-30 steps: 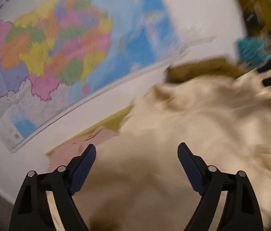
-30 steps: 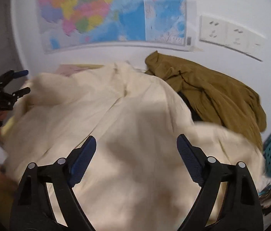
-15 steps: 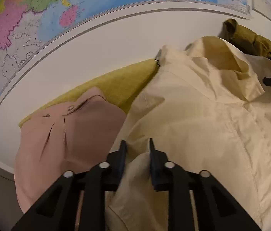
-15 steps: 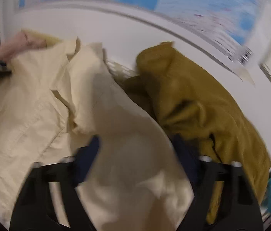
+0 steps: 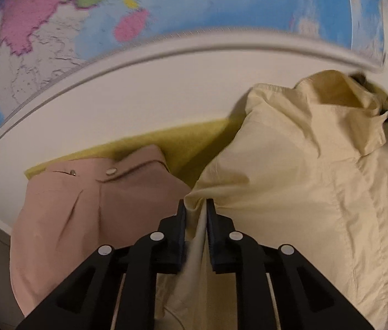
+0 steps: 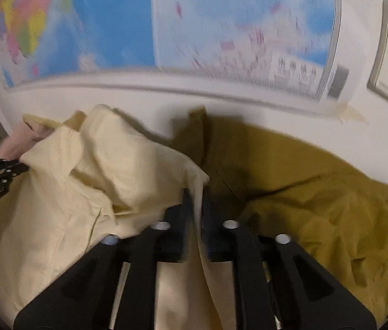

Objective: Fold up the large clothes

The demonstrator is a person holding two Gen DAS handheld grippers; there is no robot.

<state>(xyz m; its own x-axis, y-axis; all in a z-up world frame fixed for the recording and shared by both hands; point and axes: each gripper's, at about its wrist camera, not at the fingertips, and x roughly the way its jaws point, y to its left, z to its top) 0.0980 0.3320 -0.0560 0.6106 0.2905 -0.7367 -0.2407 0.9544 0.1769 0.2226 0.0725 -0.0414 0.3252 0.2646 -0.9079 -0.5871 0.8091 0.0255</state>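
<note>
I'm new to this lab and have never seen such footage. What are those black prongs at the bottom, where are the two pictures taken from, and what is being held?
Each picture comes from a camera on a hand-held gripper, looking along its two black fingers. A person holds one in each hand. The left gripper has just closed on a fold of the cream shirt; the right gripper pinches another edge of it, its jaws having just been closing too. Beside the shirt lie a pink garment, a yellow-green cloth and an olive garment. A map hangs on the wall behind.

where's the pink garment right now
In the left wrist view the pink garment lies lower left on the yellow-green cloth, below the wall map, touching the cream shirt on its right.
</note>
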